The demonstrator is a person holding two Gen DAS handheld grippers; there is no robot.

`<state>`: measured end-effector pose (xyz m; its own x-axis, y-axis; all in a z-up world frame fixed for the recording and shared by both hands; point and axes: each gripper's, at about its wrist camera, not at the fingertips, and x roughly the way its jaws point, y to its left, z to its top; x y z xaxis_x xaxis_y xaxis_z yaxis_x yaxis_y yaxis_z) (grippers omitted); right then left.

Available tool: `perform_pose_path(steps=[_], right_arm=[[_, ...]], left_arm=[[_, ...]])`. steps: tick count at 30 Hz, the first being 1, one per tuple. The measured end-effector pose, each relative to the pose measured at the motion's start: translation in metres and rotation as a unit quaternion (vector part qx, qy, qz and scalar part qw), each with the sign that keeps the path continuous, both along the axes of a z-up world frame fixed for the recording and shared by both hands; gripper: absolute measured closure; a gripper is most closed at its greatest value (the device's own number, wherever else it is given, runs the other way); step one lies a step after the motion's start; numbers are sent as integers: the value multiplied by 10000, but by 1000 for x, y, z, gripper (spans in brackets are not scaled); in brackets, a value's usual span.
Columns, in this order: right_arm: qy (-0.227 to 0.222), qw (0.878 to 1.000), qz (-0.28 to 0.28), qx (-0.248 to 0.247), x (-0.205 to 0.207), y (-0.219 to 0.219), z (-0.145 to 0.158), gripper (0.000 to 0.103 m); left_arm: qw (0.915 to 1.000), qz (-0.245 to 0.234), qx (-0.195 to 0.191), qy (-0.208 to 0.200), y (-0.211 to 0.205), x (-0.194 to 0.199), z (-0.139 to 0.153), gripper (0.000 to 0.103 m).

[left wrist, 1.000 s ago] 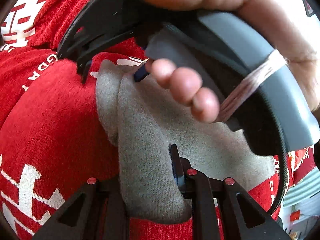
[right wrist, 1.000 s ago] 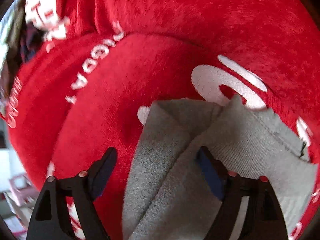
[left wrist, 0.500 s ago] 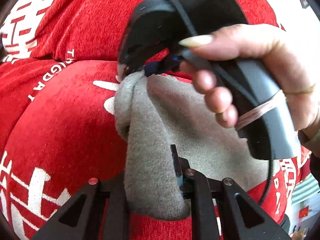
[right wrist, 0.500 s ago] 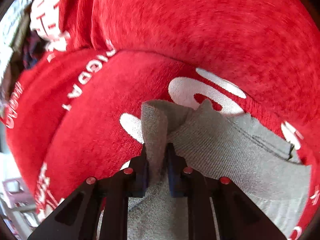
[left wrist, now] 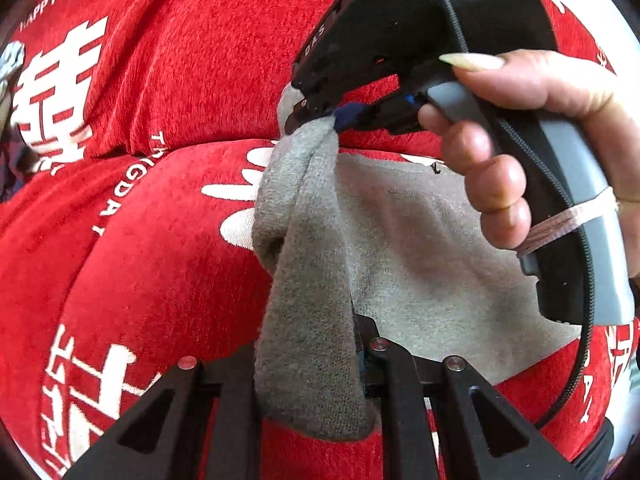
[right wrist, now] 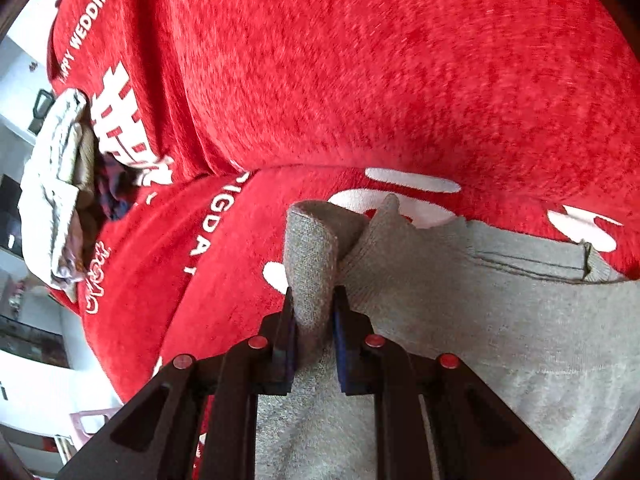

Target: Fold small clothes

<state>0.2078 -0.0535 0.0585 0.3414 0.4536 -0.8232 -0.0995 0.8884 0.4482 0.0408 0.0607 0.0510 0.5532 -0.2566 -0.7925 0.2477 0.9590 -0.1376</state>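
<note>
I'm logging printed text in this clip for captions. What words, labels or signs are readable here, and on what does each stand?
"HAPPY WEDDING": white print on the red cloth, upper left in the right wrist view.
"DAS": small white letters on the right tongs' black body.
"...IGDAY": partly creased white print on the red cloth.
Large white double-happiness sign on the red cloth.
Cursive white script at the cloth's edge: unreadable.
Grey garment: no text.

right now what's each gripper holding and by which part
Both hold the grey garment by a bunched fold along one edge: the left gripper at the near end, the right gripper at the far end.
</note>
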Motion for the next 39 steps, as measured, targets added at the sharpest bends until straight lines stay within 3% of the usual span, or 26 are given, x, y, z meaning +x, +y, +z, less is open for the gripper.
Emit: perform_pose_path(steps=[16,22,39], right_arm=[[-300,9981,-231,483,-23,-68,21,87],[-440,9967,-228,642,-34,-92,27,87],[-579,9961,-284,602,-56,-164,34,87]], left_arm=[[9985,-86,533,45,-46,-7,25,87],[9949,-208,979,-151,-73,-17,39,87],[9885,-629,1368,-117,-150,-31,44,87]])
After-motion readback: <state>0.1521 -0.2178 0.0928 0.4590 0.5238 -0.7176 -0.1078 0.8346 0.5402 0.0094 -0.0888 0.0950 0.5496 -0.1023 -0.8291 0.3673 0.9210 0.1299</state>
